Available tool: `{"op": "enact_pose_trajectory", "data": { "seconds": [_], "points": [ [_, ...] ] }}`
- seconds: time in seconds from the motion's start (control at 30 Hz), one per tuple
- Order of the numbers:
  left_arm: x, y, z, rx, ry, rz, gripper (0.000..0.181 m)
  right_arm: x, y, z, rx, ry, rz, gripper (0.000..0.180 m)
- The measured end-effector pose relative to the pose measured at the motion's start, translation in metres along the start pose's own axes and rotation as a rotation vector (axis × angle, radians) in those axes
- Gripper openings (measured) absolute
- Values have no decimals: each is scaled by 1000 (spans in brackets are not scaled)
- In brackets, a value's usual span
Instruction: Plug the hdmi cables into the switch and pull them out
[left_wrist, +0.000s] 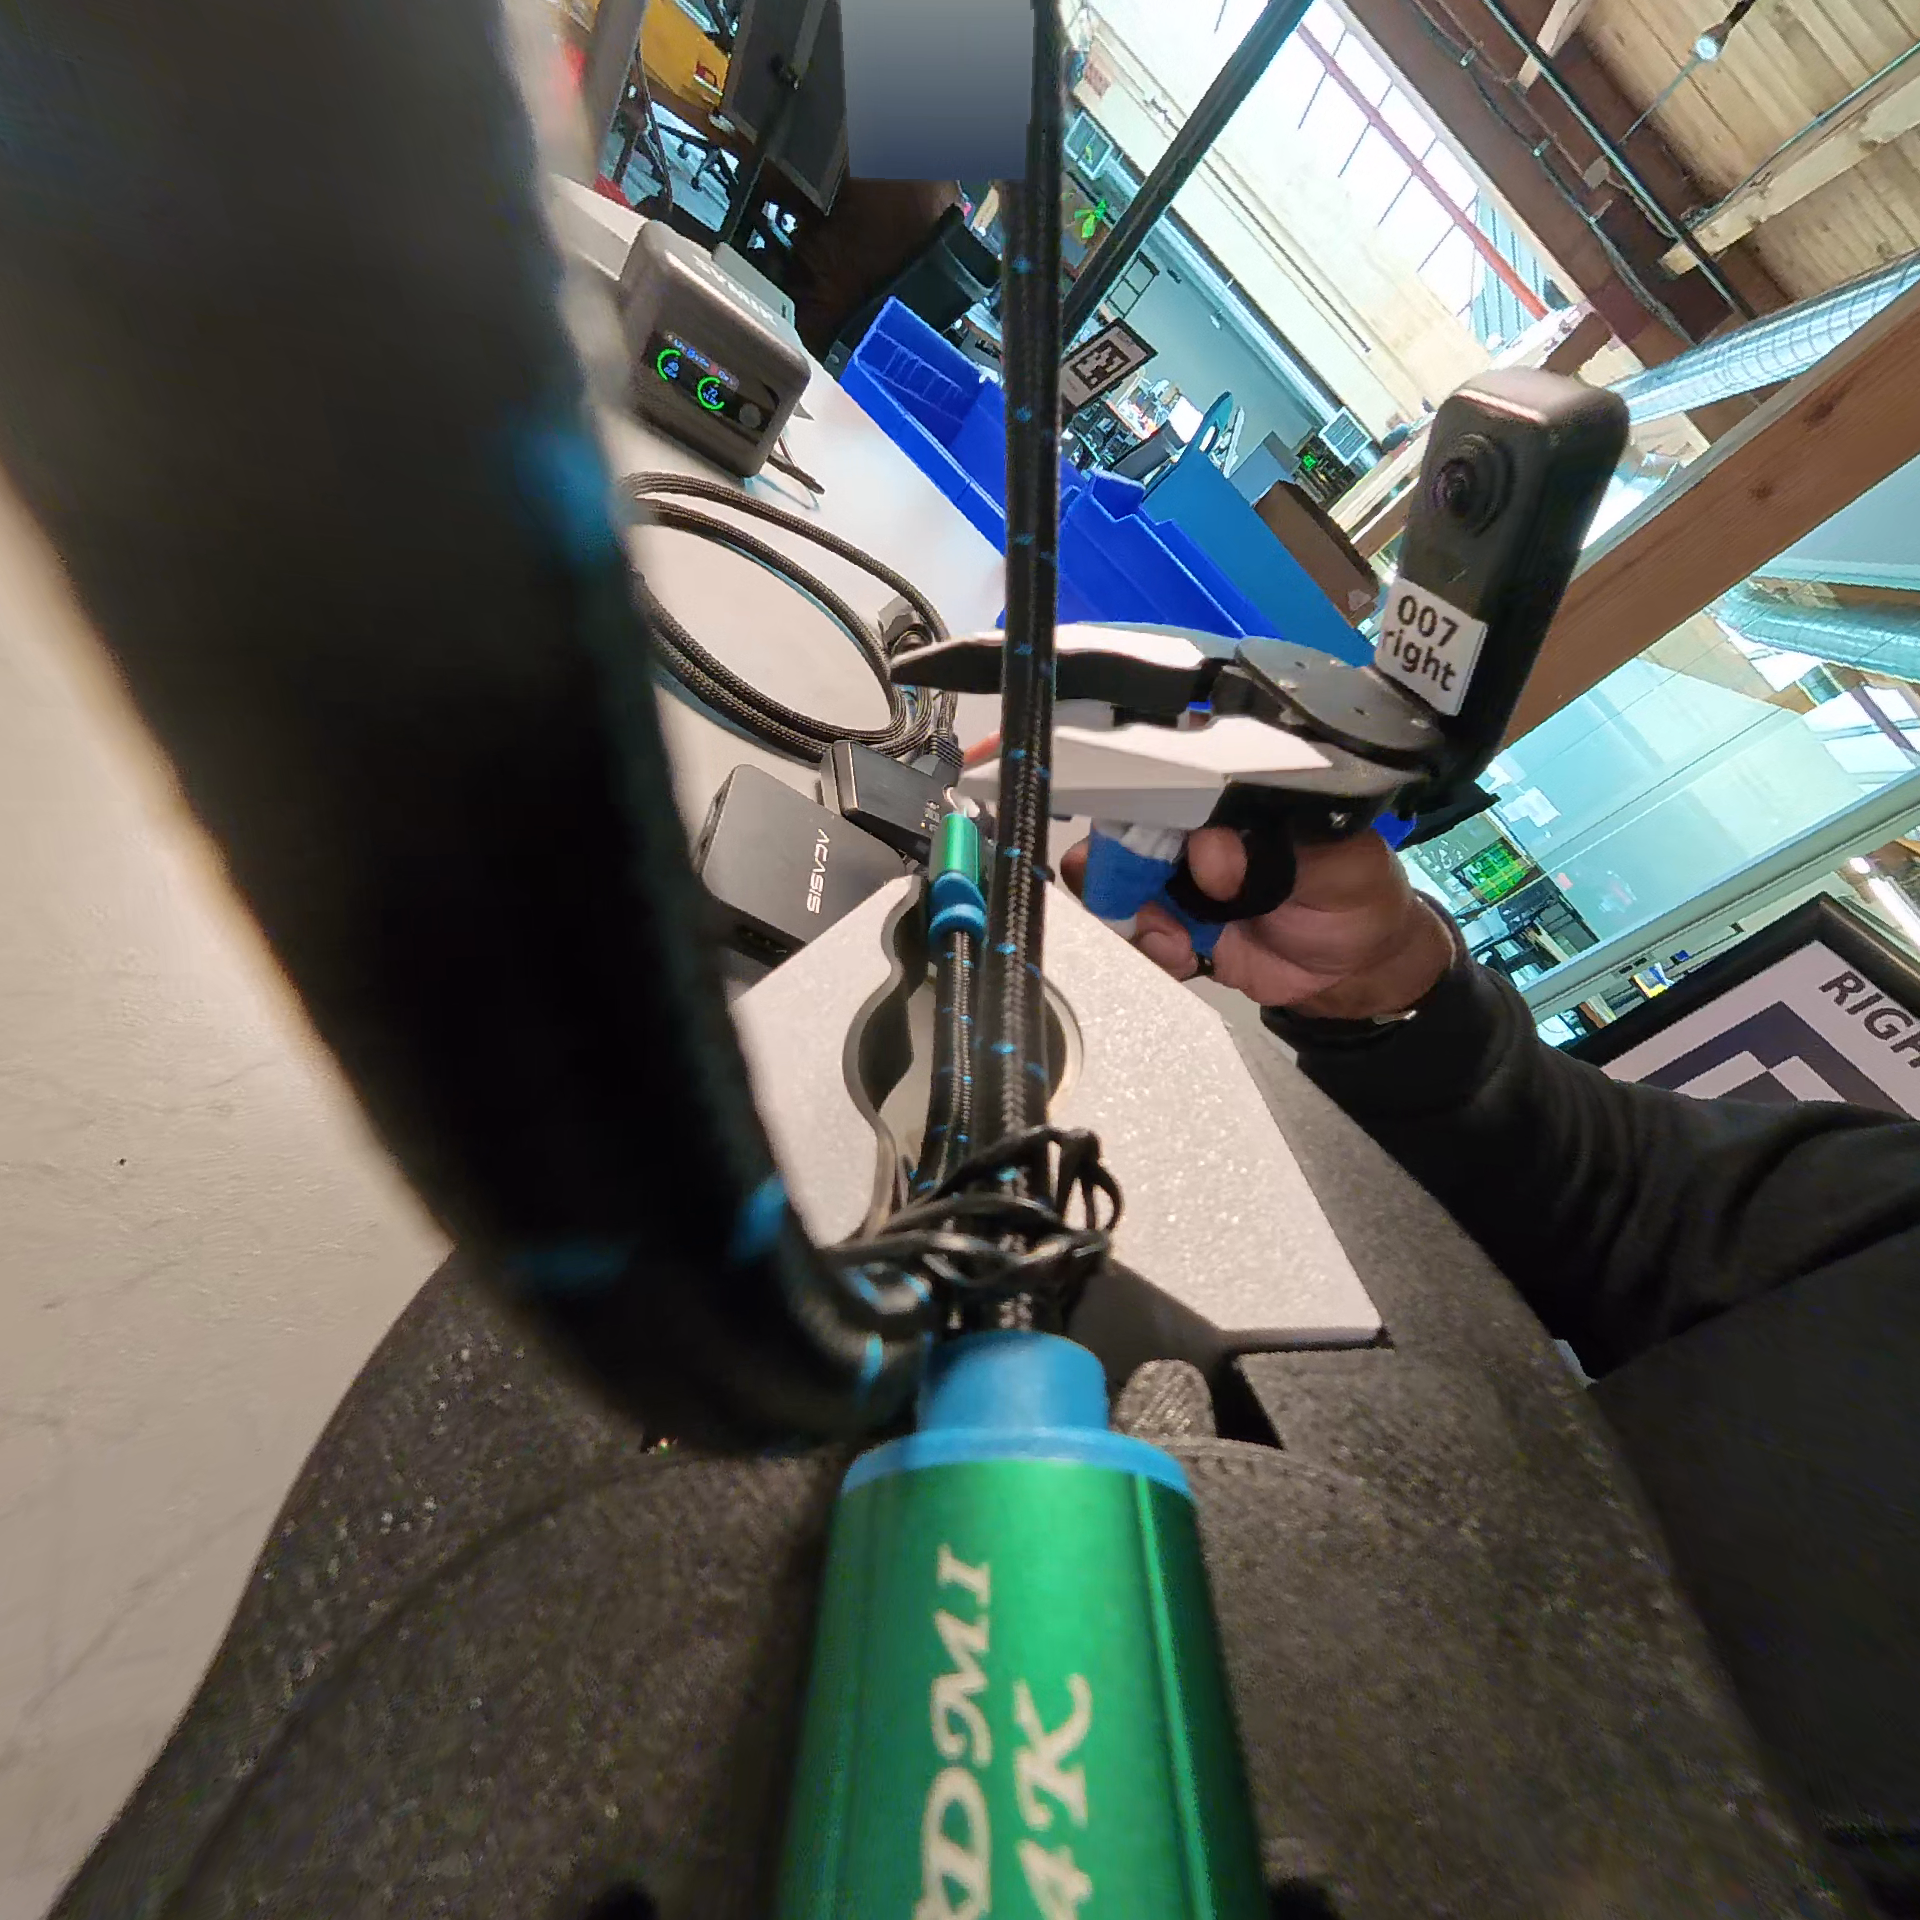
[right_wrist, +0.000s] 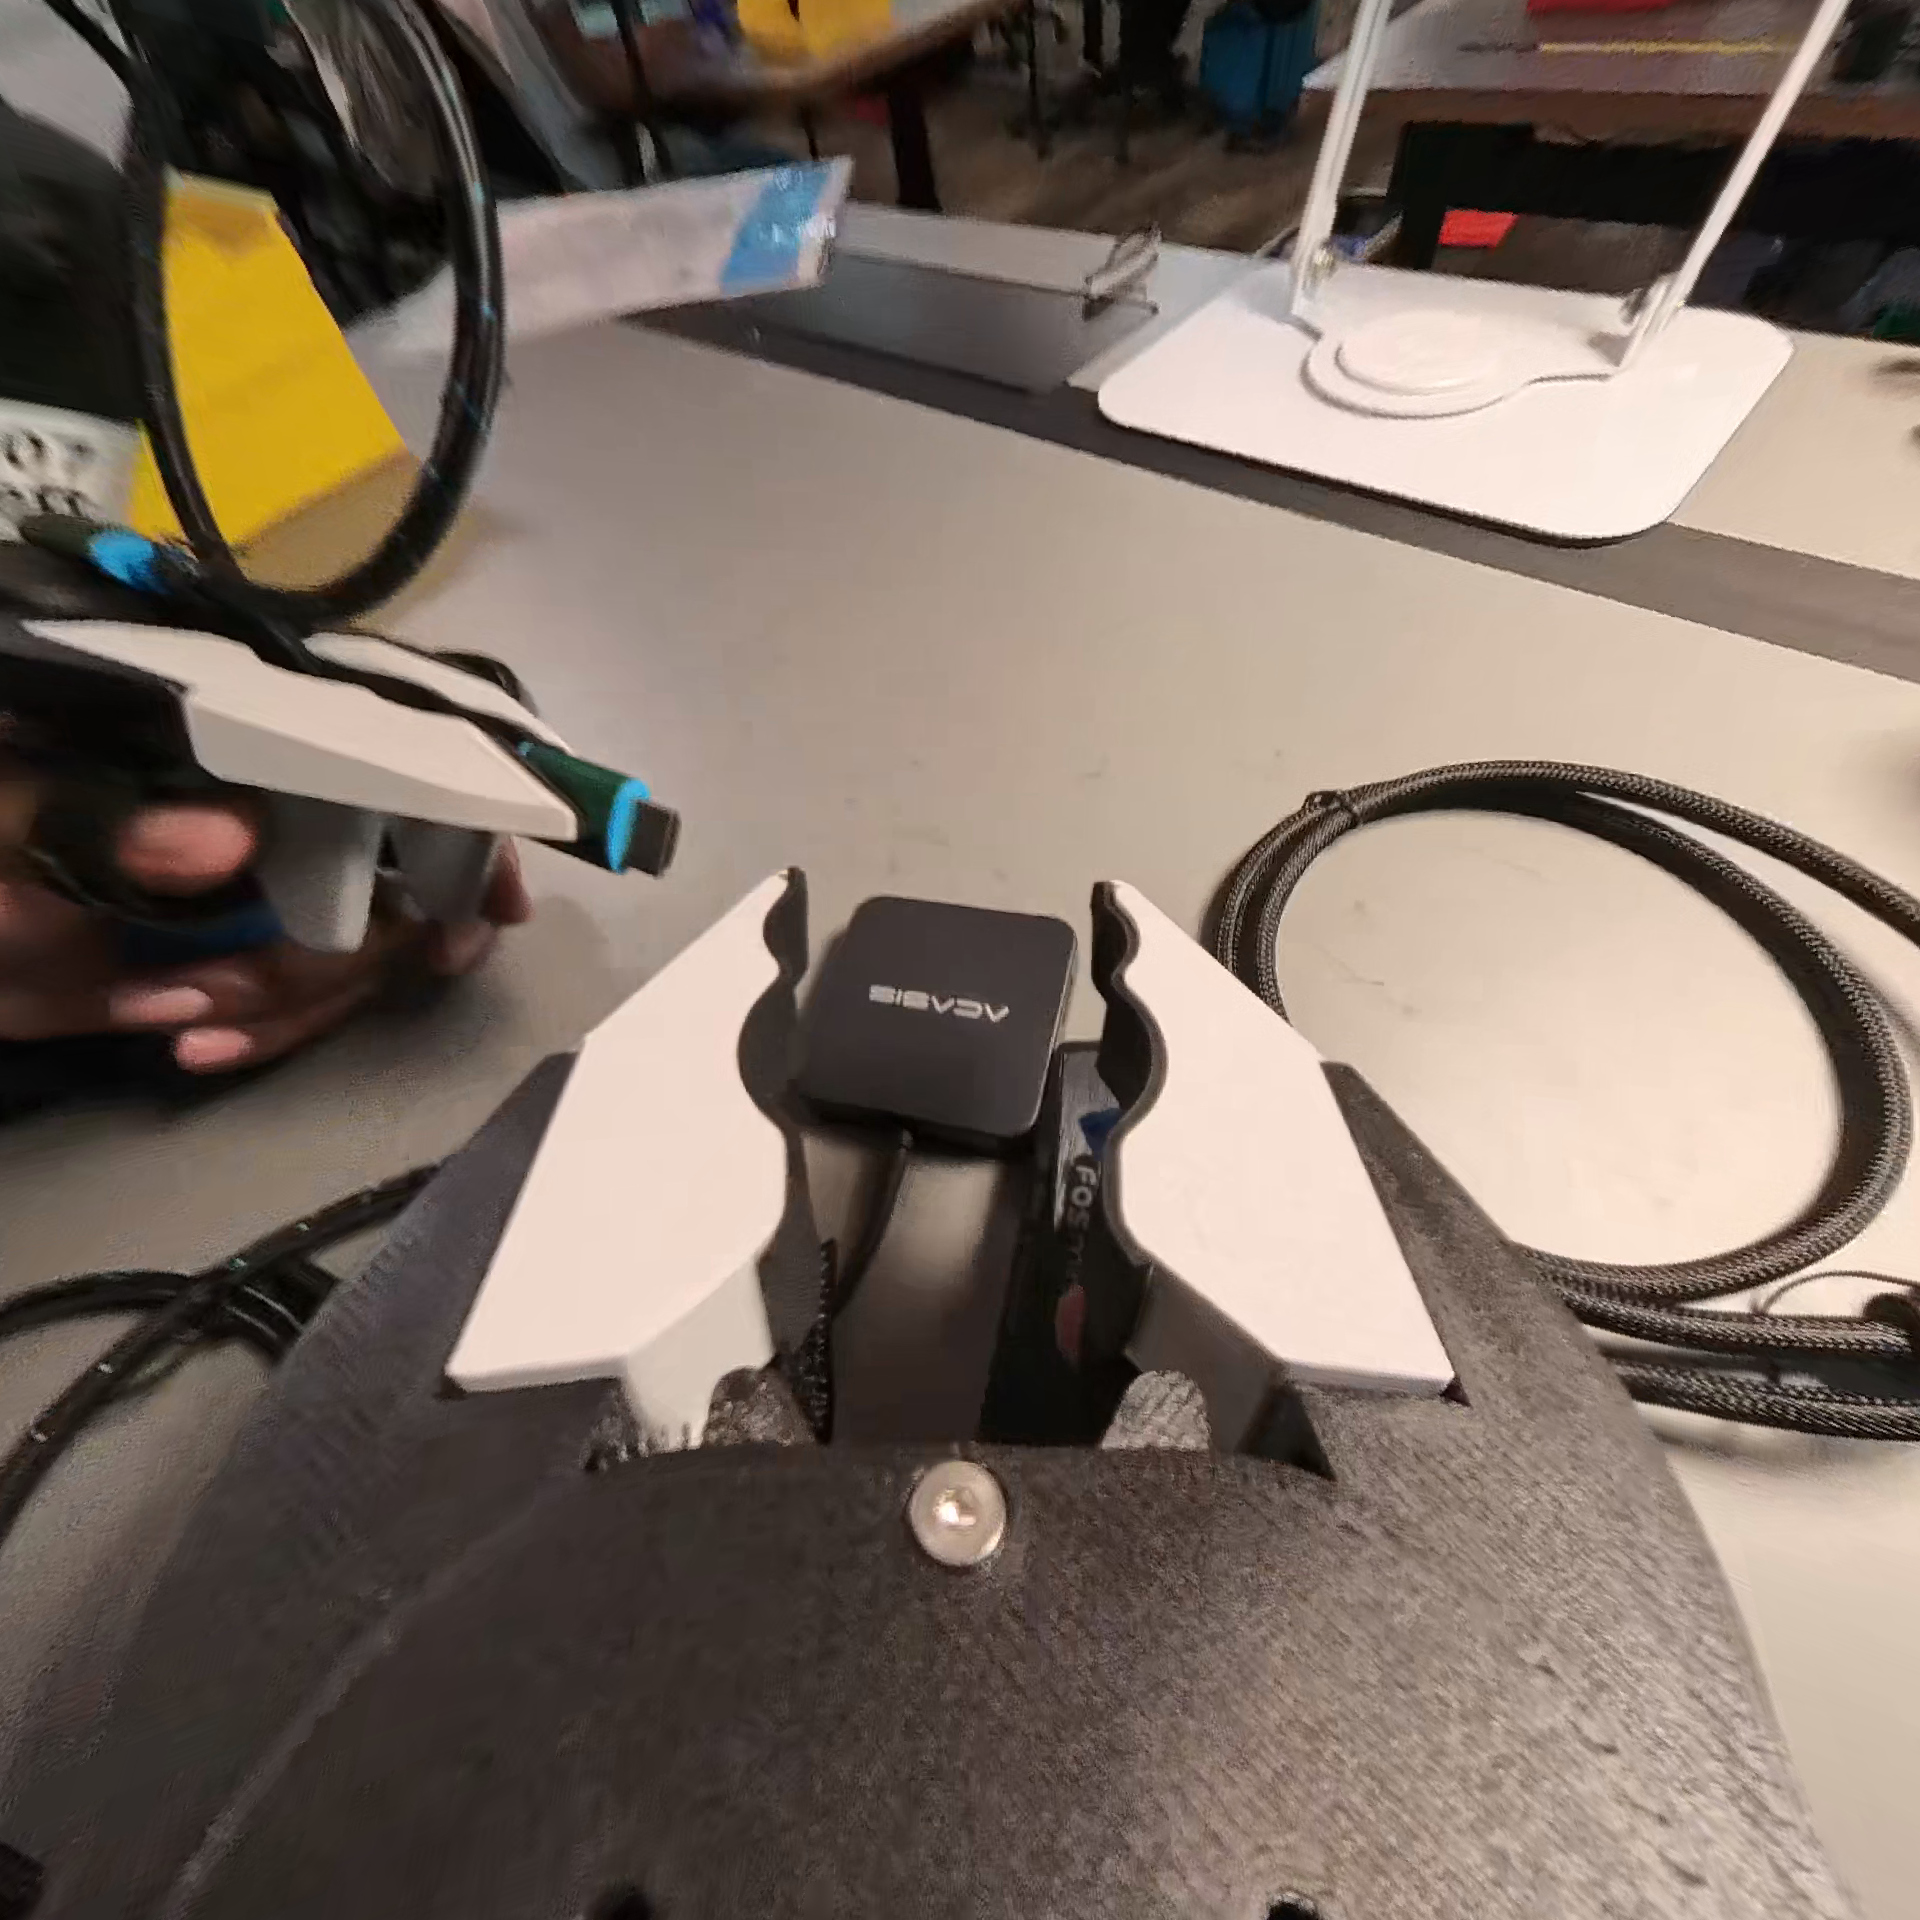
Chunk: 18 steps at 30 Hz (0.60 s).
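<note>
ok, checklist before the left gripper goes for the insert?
1. Left gripper shut on green HDMI plug: ok.
2. Plug tip sticks out past the gripper: ok.
3. Plug at the switch: not ok, off to one side, apart.
4. Right gripper clamping the switch: cannot tell, it only straddles it.
5. Target port in sight: cannot tell.
6. Cable slack behind the plug: ok, loose loop.

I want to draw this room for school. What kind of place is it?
Probably a workshop or robotics lab. There are blue storage bins on a grey worktable, exposed wooden beams with metal ducting overhead, and a square black-and-white marker tag of the kind cameras track.
</note>
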<state>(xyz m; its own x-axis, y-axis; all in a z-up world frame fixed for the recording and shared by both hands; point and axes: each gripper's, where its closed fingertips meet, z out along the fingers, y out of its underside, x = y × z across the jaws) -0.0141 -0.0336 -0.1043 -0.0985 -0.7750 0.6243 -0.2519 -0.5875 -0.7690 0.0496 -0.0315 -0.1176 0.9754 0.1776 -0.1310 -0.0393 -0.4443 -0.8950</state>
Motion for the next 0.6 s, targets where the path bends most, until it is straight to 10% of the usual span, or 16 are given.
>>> {"op": "enact_pose_trajectory", "data": {
  "seconds": [0.6],
  "points": [
    [0, 1, 1, -6, 8, -12, 14, -33, 52, 2, -339, -36, -263, 60]
  ]
}}
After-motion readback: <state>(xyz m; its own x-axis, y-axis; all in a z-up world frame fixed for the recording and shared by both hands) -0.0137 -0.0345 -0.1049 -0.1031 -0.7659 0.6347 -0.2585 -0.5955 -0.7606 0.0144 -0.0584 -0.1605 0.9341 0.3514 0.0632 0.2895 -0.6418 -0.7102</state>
